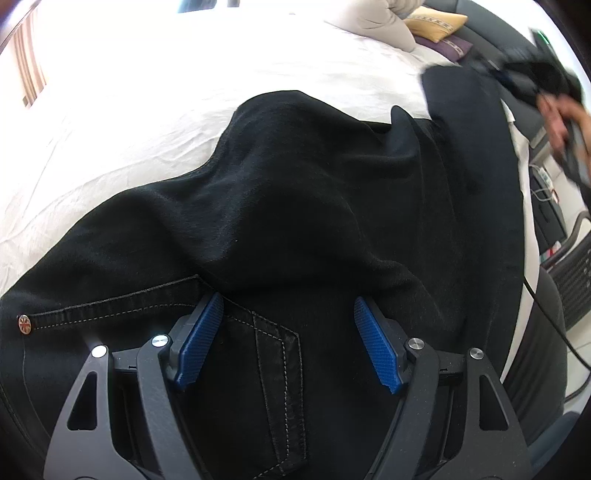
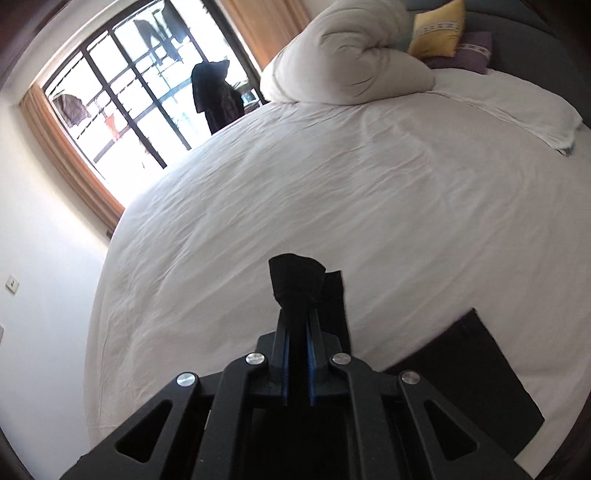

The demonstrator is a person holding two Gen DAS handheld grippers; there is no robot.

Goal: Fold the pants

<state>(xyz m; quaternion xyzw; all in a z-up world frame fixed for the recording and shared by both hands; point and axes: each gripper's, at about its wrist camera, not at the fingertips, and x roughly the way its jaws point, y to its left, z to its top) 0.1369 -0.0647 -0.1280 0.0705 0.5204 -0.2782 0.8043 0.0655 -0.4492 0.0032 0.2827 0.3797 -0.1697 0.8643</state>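
Black pants (image 1: 295, 206) lie on the white bed (image 1: 155, 110), the waist end with a rivet and stitched pocket nearest the left wrist camera. My left gripper (image 1: 288, 310) is open just above the pocket area, its blue pads (image 1: 201, 339) spread wide and empty. My right gripper (image 2: 297, 328) is shut on a bunched piece of the pants' leg end (image 2: 295, 280), lifted above the bed (image 2: 332, 184). Another flat part of the pants (image 2: 476, 380) lies at the lower right. In the left wrist view the right gripper (image 1: 532, 85) shows blurred at the far right, holding the leg.
A rolled white duvet (image 2: 351, 62) and yellow (image 2: 437, 31) and purple (image 2: 472, 51) cushions lie at the head of the bed. A barred window (image 2: 140, 92) with curtains is beyond the bed. A mesh chair (image 1: 576, 280) and cables stand off the bed's right side.
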